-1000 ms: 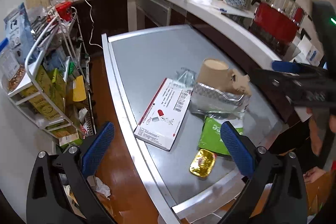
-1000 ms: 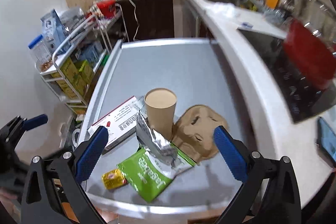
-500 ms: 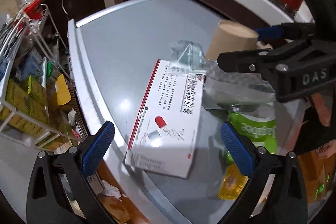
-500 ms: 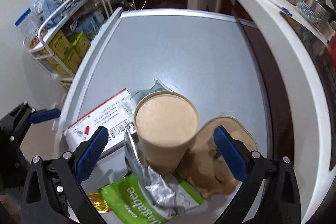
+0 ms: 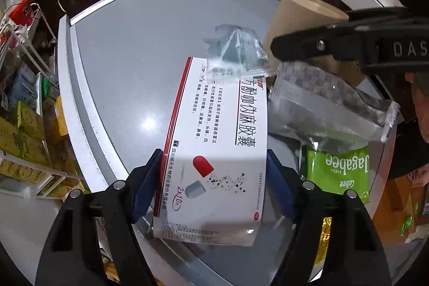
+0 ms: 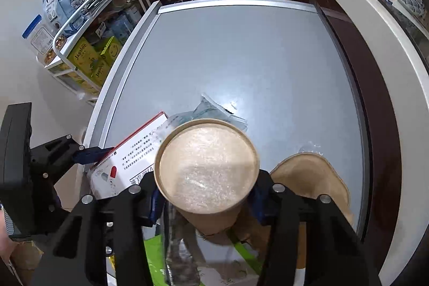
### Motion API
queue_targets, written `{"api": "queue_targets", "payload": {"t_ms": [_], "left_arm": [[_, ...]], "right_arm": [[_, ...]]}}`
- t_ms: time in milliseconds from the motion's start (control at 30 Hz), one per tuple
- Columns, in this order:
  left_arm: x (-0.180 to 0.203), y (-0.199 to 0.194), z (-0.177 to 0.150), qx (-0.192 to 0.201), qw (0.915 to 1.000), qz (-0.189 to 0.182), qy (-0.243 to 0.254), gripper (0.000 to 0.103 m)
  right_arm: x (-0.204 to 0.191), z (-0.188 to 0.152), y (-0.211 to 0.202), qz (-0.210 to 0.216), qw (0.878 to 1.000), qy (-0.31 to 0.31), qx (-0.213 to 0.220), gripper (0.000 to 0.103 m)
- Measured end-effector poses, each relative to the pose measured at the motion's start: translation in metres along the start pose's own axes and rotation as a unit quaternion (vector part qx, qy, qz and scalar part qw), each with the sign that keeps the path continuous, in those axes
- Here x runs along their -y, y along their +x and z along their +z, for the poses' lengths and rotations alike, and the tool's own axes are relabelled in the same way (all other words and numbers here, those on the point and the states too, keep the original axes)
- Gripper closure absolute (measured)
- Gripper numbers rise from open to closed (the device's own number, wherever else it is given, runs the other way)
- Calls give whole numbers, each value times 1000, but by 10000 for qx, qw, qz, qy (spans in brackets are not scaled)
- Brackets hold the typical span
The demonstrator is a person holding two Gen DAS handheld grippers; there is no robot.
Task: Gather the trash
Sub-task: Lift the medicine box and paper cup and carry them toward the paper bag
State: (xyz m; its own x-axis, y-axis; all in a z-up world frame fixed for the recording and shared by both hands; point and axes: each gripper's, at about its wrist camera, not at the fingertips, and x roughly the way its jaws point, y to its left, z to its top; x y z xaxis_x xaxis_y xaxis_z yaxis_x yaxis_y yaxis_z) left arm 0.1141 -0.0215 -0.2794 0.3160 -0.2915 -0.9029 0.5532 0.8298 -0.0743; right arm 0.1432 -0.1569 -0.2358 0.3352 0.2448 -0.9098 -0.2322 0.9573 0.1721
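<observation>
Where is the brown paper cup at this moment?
The brown paper cup stands between the pads of the right claw at the near end of the grey table, with the white medicine box on its left.

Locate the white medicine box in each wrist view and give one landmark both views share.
Left wrist: the medicine box fills the lower centre, between the left gripper fingers.
Right wrist: lower left, partly hidden behind the paper cup.
Shared landmark: the paper cup, upper right in the left wrist view.
</observation>
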Motion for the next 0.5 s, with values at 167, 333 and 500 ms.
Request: {"api": "queue_targets", "payload": {"t_ms": [167,333,500], "left_arm": [[0,-5,-2,59,9999,24,-95,29],[-7,-21,4,233,9995,21,-211,29],[-9,-39,8,392,9988,34,-298,30]], "right_arm": [[4,3,-9,25,9998,73,159,54],[10,7,-26,63,9991,195,361,54],[14,10,-46,104,9978,295,583,54]]}}
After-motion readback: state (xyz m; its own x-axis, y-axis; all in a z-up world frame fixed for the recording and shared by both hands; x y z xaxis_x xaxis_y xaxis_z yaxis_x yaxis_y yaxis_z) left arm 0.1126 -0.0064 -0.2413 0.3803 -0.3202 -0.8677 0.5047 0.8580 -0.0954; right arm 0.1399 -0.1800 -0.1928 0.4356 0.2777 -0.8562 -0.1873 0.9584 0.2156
